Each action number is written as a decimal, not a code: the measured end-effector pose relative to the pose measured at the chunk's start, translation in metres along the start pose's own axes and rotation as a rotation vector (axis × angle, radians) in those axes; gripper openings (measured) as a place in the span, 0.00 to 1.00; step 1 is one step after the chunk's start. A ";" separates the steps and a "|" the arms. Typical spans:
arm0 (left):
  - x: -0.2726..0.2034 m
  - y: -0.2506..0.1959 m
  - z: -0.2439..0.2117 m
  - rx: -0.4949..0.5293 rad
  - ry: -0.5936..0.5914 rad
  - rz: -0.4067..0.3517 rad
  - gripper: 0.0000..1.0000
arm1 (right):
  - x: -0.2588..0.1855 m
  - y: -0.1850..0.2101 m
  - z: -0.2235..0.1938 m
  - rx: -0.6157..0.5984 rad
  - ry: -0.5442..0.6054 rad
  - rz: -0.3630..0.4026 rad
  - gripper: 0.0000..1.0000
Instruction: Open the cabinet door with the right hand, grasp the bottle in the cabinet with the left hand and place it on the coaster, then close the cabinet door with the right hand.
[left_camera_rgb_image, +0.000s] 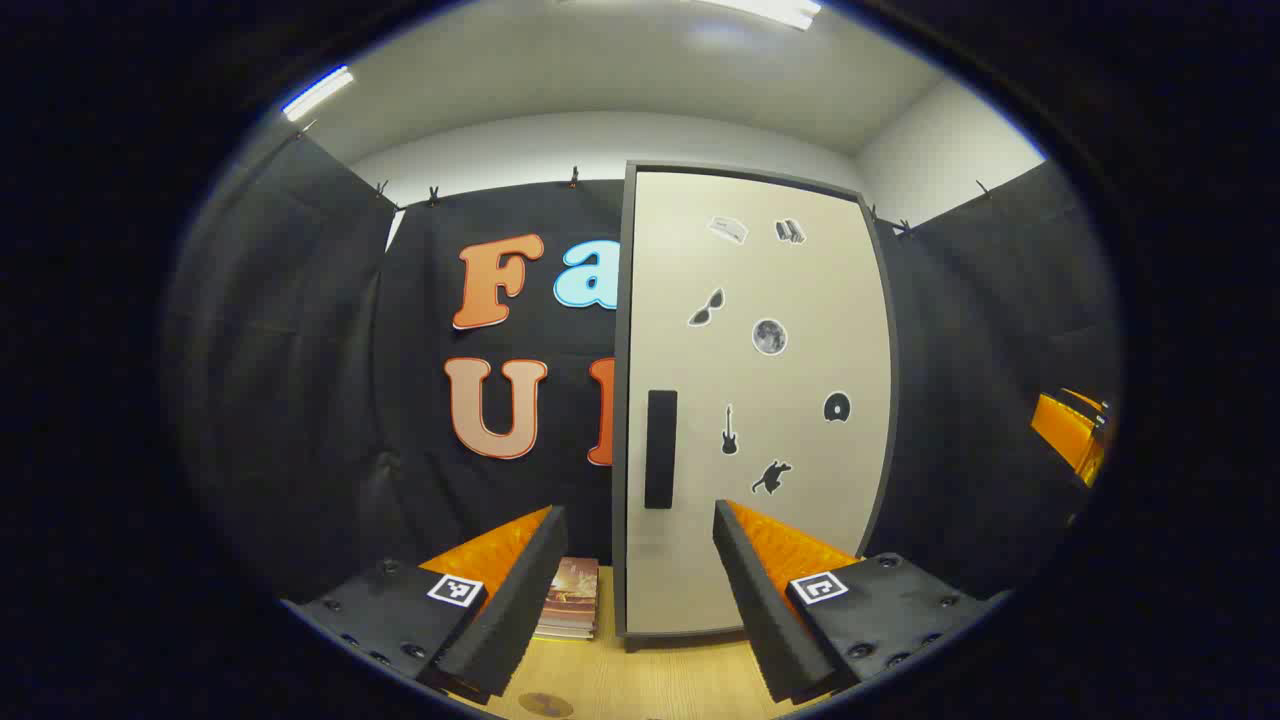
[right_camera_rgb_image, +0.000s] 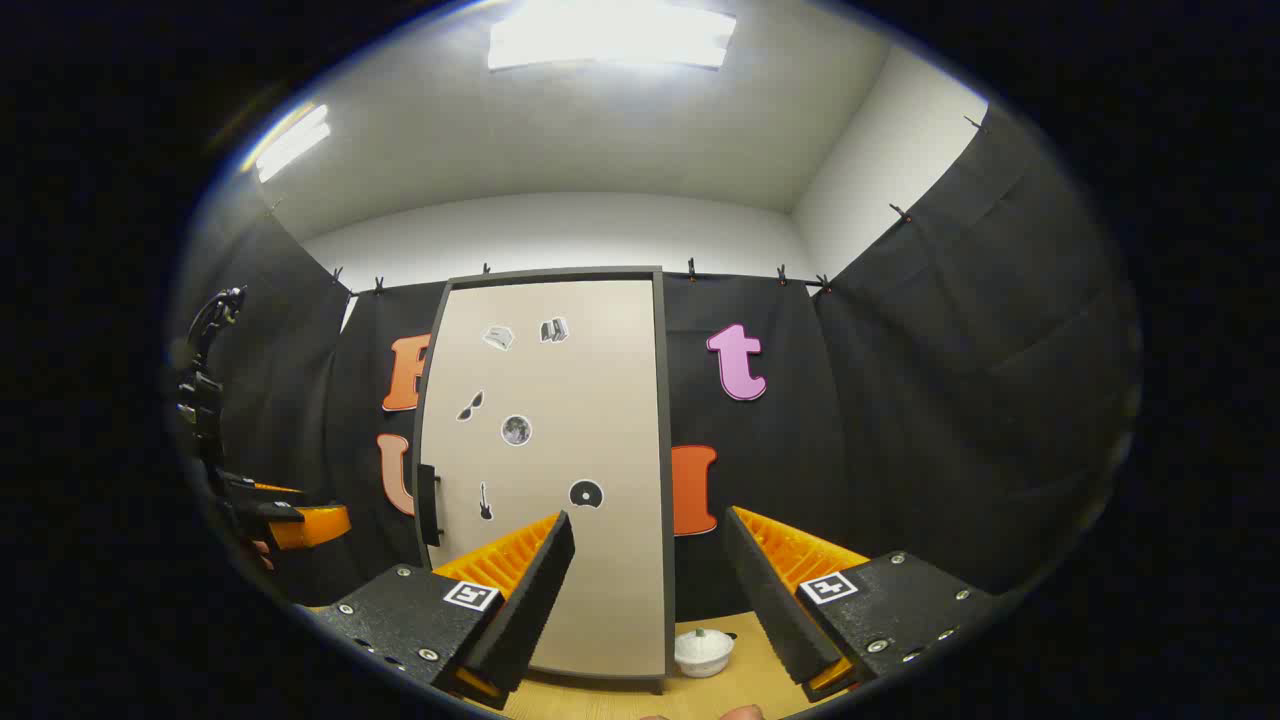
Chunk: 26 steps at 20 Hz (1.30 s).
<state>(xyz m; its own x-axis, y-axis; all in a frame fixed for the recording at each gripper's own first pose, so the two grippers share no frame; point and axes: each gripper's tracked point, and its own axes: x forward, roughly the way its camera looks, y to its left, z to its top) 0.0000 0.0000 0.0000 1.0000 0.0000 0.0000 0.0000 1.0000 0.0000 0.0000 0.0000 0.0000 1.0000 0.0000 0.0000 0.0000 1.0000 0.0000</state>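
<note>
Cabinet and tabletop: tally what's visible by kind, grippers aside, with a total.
Cabinet: 1, door shut
Door handle: 1
Stack of books: 1
White lidded bowl: 1
Round coaster: 1
Total: 5

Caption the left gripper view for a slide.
Open hand-held gripper faces the shut cabinet door and its handle; books stacked beside it.

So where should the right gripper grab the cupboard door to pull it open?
Probably the dark upright handle near the left edge of the closed cabinet door. It is a tall narrow bar, so the open right gripper would likely come straight from the front, one finger on each side, then pull.
</note>
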 end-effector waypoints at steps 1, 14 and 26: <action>-0.002 -0.003 0.004 0.005 -0.012 -0.009 0.93 | -0.001 -0.001 0.001 -0.008 -0.004 -0.004 0.94; -0.006 -0.001 0.029 -0.006 -0.075 -0.001 0.96 | -0.002 -0.006 0.015 -0.049 -0.059 -0.032 0.94; -0.004 -0.005 0.022 0.013 -0.060 -0.038 0.95 | 0.010 0.010 -0.012 -0.047 0.035 0.009 0.94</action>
<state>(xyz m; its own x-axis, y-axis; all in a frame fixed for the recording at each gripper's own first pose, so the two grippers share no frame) -0.0035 -0.0046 0.0223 0.9975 -0.0386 0.0598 0.0379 0.9992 0.0137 0.0097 0.0098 -0.0120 0.9994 0.0081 -0.0351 -0.0098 0.9989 -0.0465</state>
